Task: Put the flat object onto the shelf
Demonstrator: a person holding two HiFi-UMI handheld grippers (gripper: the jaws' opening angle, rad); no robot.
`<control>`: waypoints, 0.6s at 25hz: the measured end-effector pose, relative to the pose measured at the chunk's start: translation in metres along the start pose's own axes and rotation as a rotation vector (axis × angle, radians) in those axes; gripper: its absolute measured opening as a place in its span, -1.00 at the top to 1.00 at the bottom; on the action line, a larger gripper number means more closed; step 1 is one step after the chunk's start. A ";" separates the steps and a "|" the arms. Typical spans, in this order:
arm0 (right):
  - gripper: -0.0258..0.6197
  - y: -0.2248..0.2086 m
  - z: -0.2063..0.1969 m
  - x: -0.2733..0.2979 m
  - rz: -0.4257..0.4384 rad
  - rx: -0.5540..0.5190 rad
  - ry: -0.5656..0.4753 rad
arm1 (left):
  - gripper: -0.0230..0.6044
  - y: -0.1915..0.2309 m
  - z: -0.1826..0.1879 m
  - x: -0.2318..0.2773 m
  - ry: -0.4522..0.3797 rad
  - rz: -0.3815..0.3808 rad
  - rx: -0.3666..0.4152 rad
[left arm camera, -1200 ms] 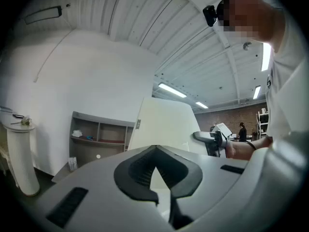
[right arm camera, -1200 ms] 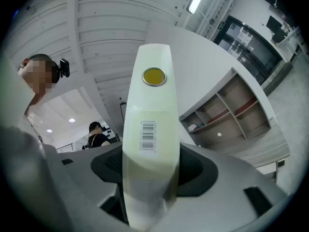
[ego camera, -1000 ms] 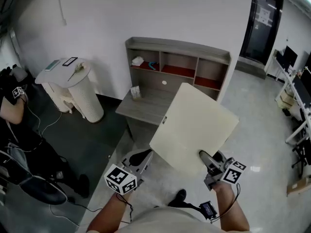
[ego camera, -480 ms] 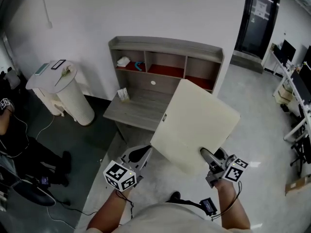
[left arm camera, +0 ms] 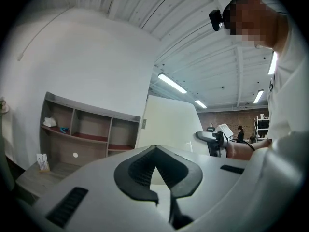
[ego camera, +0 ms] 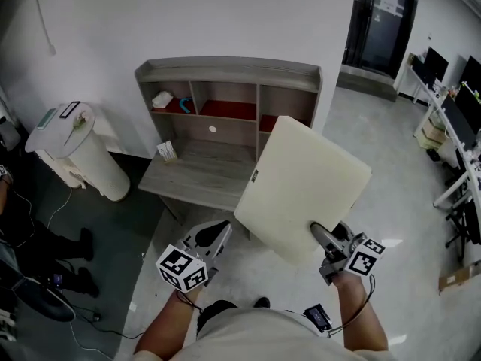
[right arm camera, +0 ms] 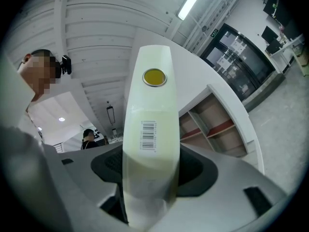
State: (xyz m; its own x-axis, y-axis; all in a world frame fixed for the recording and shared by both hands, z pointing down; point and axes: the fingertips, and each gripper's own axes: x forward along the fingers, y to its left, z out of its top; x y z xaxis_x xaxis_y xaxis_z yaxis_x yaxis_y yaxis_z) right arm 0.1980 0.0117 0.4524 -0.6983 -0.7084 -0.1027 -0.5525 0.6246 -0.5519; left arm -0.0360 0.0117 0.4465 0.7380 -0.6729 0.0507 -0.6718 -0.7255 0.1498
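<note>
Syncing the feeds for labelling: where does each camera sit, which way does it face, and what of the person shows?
Head view: on the person's head, steeply down at panel, shelf, floor; forearms, left claw, right claw show.
Left gripper view: on left claw, level toward shelf and panel; own shut jaws, head, shirt, right hand show.
Right gripper view: on right claw, along the panel's edge clamped in its jaws, shelf beyond; head shows left.
Shared: head and left gripper views both show the right claw holding the panel.

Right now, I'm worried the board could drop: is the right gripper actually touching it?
Touching. The right gripper view shows the board wedged between the right gripper's pads, which press both faces.
</note>
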 end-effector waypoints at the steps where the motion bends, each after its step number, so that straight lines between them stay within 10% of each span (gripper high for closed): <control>1: 0.03 -0.004 0.003 -0.002 -0.002 0.000 -0.004 | 0.88 -0.001 -0.001 0.006 0.003 -0.004 0.001; 15: 0.03 -0.045 0.019 0.025 -0.038 0.007 -0.014 | 0.88 0.035 0.003 0.065 0.011 -0.073 -0.002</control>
State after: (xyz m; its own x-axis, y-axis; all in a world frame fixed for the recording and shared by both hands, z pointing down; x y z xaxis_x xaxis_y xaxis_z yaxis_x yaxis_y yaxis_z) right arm 0.2139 -0.0406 0.4595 -0.6701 -0.7364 -0.0932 -0.5753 0.5945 -0.5617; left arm -0.0115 -0.0577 0.4523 0.7860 -0.6162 0.0503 -0.6156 -0.7726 0.1553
